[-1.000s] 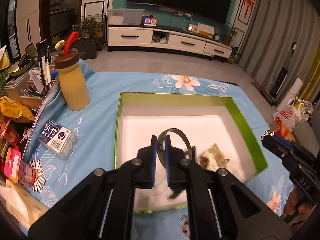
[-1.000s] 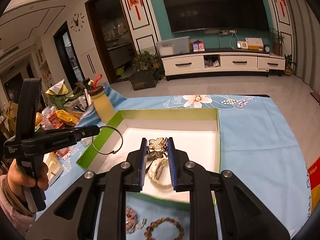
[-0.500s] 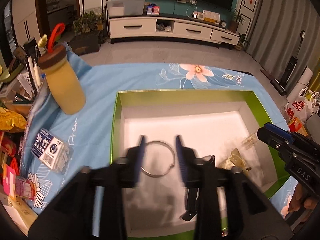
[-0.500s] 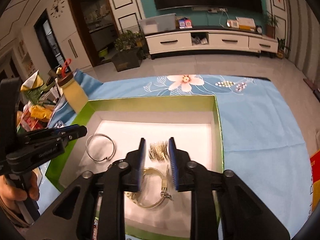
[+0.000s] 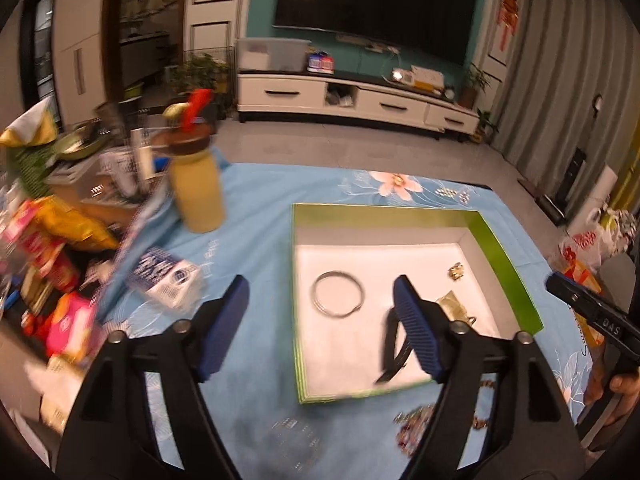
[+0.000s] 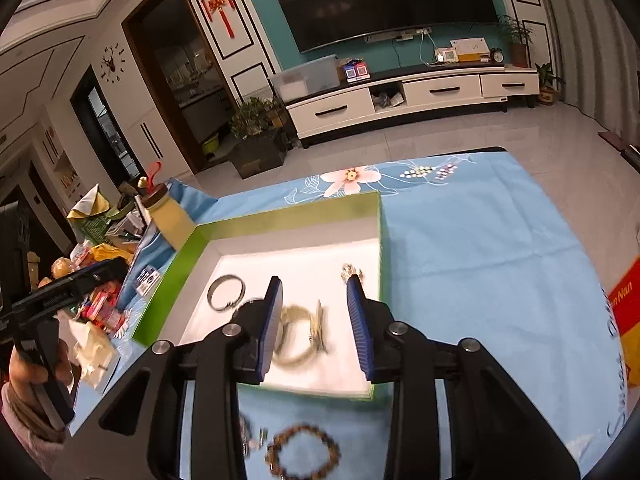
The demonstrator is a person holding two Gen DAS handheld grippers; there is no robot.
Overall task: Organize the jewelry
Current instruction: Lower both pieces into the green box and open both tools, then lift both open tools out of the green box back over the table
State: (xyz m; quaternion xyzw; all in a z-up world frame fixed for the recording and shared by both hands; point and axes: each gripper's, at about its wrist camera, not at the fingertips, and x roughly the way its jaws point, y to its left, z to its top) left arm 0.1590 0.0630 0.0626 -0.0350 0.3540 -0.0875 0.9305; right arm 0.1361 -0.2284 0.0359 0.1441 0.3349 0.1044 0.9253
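Note:
A green-rimmed box [image 5: 500,252] with a white floor lies on the blue flowered cloth. In it lie a silver bangle [image 5: 338,294], a small gold brooch [image 5: 456,271] and a black-strapped watch [image 5: 394,352]. My left gripper [image 5: 320,286] hovers above the box's left side, its jaws opening wide with nothing between the pads. The right gripper [image 6: 314,282] is also opening and holds nothing. The brooch [image 6: 351,270] lies free on the box floor by its right fingertip. A gold bangle [image 6: 298,332] rests below it, and the silver bangle [image 6: 226,292] lies to the left.
A brown bead bracelet [image 6: 304,452] and other loose pieces [image 5: 416,420] lie on the cloth in front of the box. A yellow bottle [image 5: 198,192], a small blue-and-white pack [image 5: 164,276] and piled packets crowd the left. A hand holds each gripper's handle.
The left gripper let go of the silver bangle, which now lies in the box, and opened wide. The right gripper released the brooch into the box and spread its jaws.

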